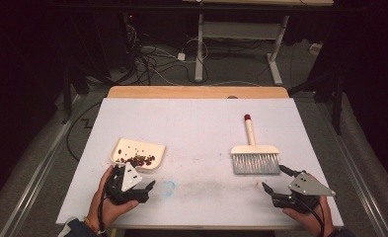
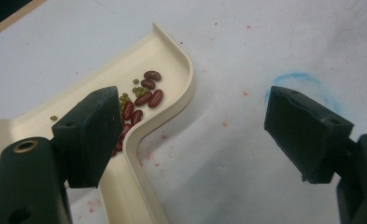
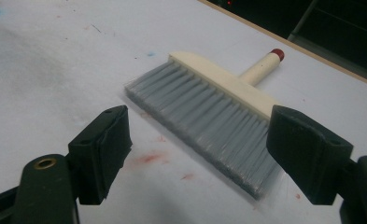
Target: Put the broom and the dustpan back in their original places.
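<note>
High view, my notes: cream dustpan (image 1: 138, 152) near the table's (image 1: 196, 123) left edge, holding red beans (image 1: 141, 159) and small green ones. My left gripper (image 1: 141, 185) sits just beside it, jaws wide, empty. Brush (image 1: 254, 150) toward the right edge, grey bristles facing me, red-tipped handle pointing away. Right gripper (image 1: 272, 179) near the bristles, jaws wide, empty.

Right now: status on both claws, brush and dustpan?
Left claw open, beside dustpan, empty. Right claw open, just short of brush, empty. Beans sit in the dustpan. Nothing between claws and targets.
</note>
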The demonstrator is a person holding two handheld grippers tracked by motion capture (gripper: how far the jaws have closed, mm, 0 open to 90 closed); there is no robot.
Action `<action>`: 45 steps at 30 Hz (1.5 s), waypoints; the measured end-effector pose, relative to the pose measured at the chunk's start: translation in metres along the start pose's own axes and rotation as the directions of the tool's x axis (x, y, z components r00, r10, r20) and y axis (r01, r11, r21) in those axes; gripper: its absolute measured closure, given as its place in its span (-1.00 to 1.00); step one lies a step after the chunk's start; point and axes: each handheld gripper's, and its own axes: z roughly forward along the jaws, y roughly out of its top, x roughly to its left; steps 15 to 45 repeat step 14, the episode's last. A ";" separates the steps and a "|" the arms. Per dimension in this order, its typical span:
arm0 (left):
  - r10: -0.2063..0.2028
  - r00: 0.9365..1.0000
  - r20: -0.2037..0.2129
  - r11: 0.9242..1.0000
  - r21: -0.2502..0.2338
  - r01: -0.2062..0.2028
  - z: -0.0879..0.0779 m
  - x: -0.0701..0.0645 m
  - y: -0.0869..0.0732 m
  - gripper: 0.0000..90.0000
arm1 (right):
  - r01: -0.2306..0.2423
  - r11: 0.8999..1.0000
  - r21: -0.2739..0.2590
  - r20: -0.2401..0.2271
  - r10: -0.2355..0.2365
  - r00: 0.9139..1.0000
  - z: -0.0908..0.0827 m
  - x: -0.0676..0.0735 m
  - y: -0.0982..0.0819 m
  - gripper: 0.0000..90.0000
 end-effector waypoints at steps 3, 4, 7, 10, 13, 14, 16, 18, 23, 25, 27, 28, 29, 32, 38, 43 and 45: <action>-0.003 1.000 0.000 1.000 0.000 0.003 0.000 0.000 0.000 -0.58 | 0.014 1.000 0.003 0.003 -0.014 1.000 0.000 0.001 0.001 -0.51; -0.006 1.000 0.000 1.000 0.000 0.006 0.000 0.001 0.000 -0.58 | 0.013 1.000 0.004 0.003 -0.013 1.000 0.000 0.002 0.001 -0.51; -0.008 1.000 -0.003 1.000 0.002 0.008 0.001 0.001 0.001 -0.58 | 0.015 1.000 0.003 0.003 -0.015 1.000 0.000 0.001 0.001 -0.51; -0.007 1.000 -0.002 1.000 0.004 0.007 0.002 0.001 0.001 -0.58 | 0.012 1.000 0.002 0.003 -0.012 1.000 0.001 0.000 0.001 -0.51; -0.006 1.000 -0.004 1.000 0.008 0.006 0.002 0.001 0.001 -0.58 | -0.001 1.000 -0.005 -0.012 0.001 1.000 0.001 -0.001 0.001 -0.51; -0.005 1.000 -0.006 1.000 0.009 0.005 0.002 0.001 0.001 -0.58 | -0.005 1.000 -0.005 -0.014 0.005 1.000 0.002 -0.002 0.002 -0.51; -0.005 1.000 -0.006 1.000 0.009 0.005 0.002 0.001 0.001 -0.58 | -0.005 1.000 -0.005 -0.014 0.005 1.000 0.002 -0.002 0.002 -0.51; -0.005 1.000 -0.006 1.000 0.009 0.005 0.002 0.001 0.001 -0.58 | -0.005 1.000 -0.005 -0.014 0.005 1.000 0.002 -0.002 0.002 -0.51; -0.005 1.000 -0.006 1.000 0.009 0.005 0.002 0.001 0.001 -0.58 | -0.005 1.000 -0.005 -0.014 0.005 1.000 0.002 -0.002 0.002 -0.51; -0.005 1.000 -0.006 1.000 0.009 0.005 0.002 0.001 0.001 -0.58 | -0.005 1.000 -0.005 -0.014 0.005 1.000 0.002 -0.002 0.002 -0.51; -0.005 1.000 -0.006 1.000 0.009 0.005 0.002 0.001 0.001 -0.58 | -0.005 1.000 -0.005 -0.014 0.005 1.000 0.002 -0.002 0.002 -0.51; -0.005 1.000 -0.006 1.000 0.009 0.005 0.002 0.001 0.001 -0.58 | -0.005 1.000 -0.005 -0.014 0.005 1.000 0.002 -0.002 0.002 -0.51; -0.005 1.000 -0.006 1.000 0.009 0.005 0.002 0.001 0.001 -0.58 | -0.005 1.000 -0.005 -0.014 0.005 1.000 0.002 -0.002 0.002 -0.51; -0.005 1.000 -0.006 1.000 0.009 0.005 0.002 0.001 0.001 -0.58 | -0.005 1.000 -0.005 -0.014 0.005 1.000 0.002 -0.002 0.002 -0.51; -0.005 1.000 -0.006 1.000 0.009 0.005 0.002 0.001 0.001 -0.58 | -0.005 1.000 -0.005 -0.014 0.005 1.000 0.002 -0.002 0.002 -0.51; -0.005 1.000 -0.006 1.000 0.009 0.005 0.002 0.001 0.001 -0.58 | -0.005 1.000 -0.005 -0.014 0.005 1.000 0.002 -0.002 0.002 -0.51; -0.005 1.000 -0.006 1.000 0.009 0.005 0.002 0.001 0.001 -0.58 | -0.005 1.000 -0.005 -0.014 0.005 1.000 0.002 -0.002 0.002 -0.51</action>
